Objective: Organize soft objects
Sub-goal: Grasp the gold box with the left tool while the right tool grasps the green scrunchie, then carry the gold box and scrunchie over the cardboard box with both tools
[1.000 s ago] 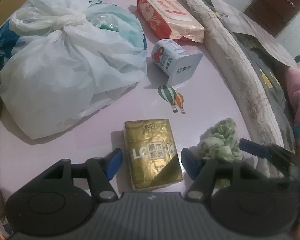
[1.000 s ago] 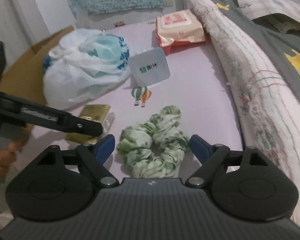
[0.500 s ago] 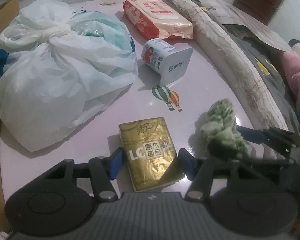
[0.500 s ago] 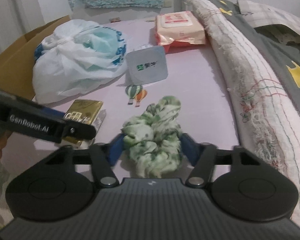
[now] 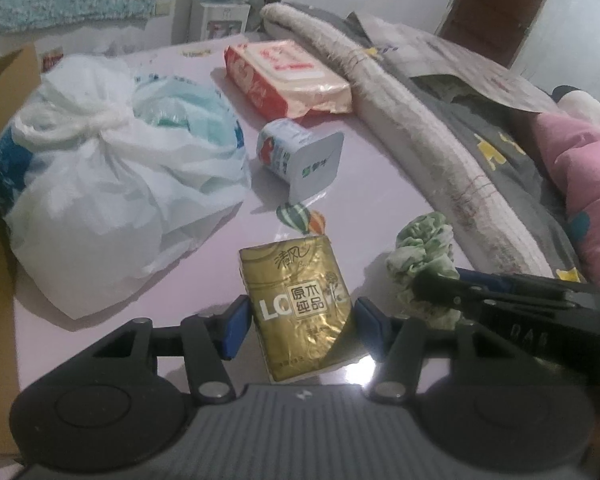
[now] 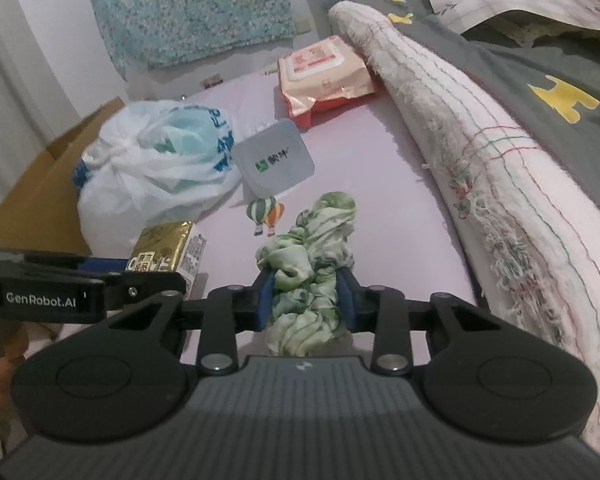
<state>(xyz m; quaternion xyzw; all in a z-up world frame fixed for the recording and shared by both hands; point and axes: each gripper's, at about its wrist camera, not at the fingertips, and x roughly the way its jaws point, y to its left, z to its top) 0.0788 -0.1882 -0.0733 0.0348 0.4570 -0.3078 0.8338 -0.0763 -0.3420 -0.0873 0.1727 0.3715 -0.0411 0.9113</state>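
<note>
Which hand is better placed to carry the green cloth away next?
Right: the right gripper is closing, fingers already squeezing the green cloth. The left gripper straddles the gold tissue pack.

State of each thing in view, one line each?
gold tissue pack: between left tool pads, tilted off the table
green cloth: bunched, pinched by the closing right tool
white bag: knotted shut
cup: on its side, sealed
wipes pack: flat, flap closed
</note>
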